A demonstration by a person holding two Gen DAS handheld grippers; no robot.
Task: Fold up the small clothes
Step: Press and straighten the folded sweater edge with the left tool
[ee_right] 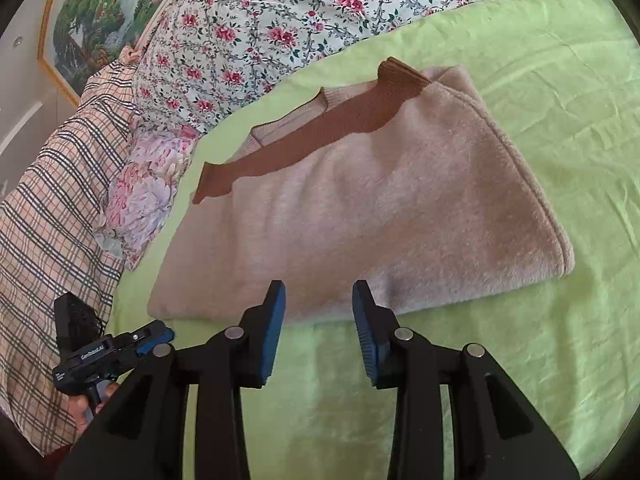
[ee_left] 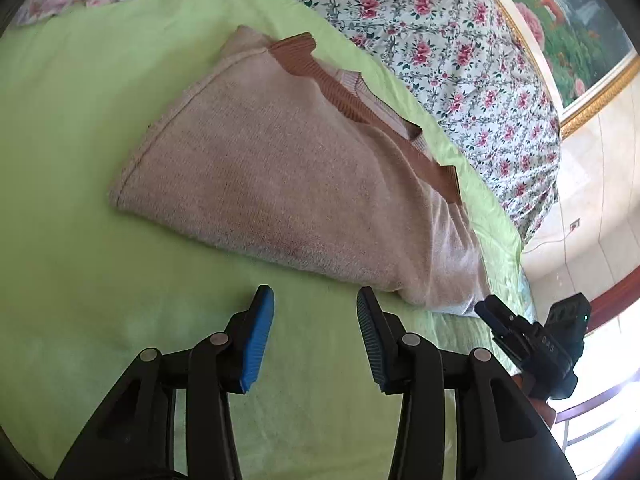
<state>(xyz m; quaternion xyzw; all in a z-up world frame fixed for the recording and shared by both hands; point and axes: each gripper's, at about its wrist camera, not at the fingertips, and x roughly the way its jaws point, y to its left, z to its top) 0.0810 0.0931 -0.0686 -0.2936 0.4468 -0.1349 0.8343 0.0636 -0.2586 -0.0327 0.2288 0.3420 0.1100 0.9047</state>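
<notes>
The folded sweater (ee_right: 360, 208) lies on the bed's green sheet (ee_right: 560, 120) just ahead of both open, empty grippers, its long axis crosswise to the fingers, the right gripper (ee_right: 319, 332) at its near edge, the left gripper (ee_left: 316, 340) slightly short.

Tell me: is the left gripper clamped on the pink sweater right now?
No. The left gripper is open over the green sheet, short of the pink sweater.

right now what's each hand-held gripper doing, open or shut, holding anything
Left hand-held gripper: open, holding nothing, short of the pink sweater.
Right hand-held gripper: open, holding nothing, at the sweater's near edge.
</notes>
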